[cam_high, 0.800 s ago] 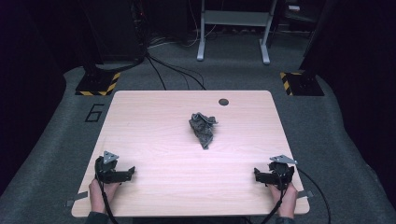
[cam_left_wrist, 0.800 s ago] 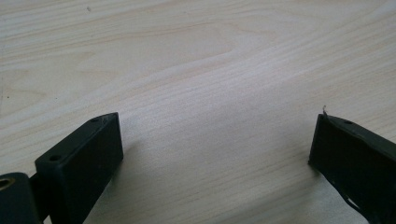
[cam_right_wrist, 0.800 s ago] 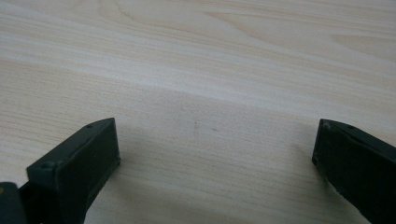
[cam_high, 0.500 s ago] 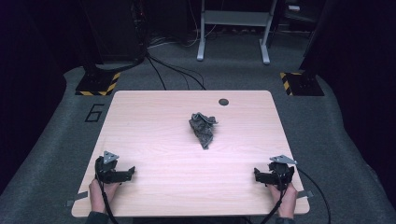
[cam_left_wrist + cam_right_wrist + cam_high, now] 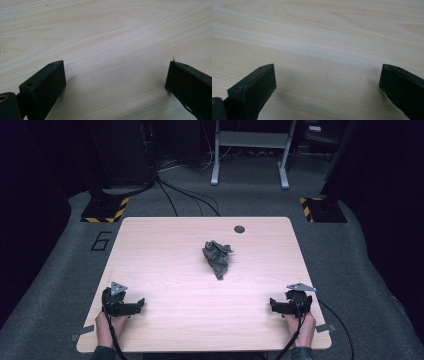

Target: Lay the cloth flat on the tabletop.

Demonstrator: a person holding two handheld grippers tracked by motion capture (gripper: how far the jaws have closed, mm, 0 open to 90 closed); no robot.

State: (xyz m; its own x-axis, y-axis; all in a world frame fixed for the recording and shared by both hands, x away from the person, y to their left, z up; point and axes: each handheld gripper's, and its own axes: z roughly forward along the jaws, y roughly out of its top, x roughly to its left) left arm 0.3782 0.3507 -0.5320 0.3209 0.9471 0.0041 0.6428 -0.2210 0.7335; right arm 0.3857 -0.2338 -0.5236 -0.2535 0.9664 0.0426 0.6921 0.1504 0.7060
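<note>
A crumpled dark grey cloth point(image 5: 217, 257) lies near the middle of the light wooden table point(image 5: 165, 255). My left gripper point(image 5: 138, 304) rests on the table near the front left corner, held by a hand, its jaws pointing right. My right gripper point(image 5: 274, 304) rests near the front right corner, its jaws pointing left. In the left gripper view my left gripper point(image 5: 116, 72) stands open over bare wood. In the right gripper view my right gripper point(image 5: 328, 76) is open too, with nothing between its fingers. Both grippers are well apart from the cloth.
A small dark round grommet point(image 5: 239, 228) sits near the table's far edge. Grey carpet surrounds the table, with cables point(image 5: 185, 195), a metal frame's legs point(image 5: 250, 155) and yellow-black striped bases point(image 5: 105, 210) beyond it. A "6" mark point(image 5: 101, 241) is on the floor at left.
</note>
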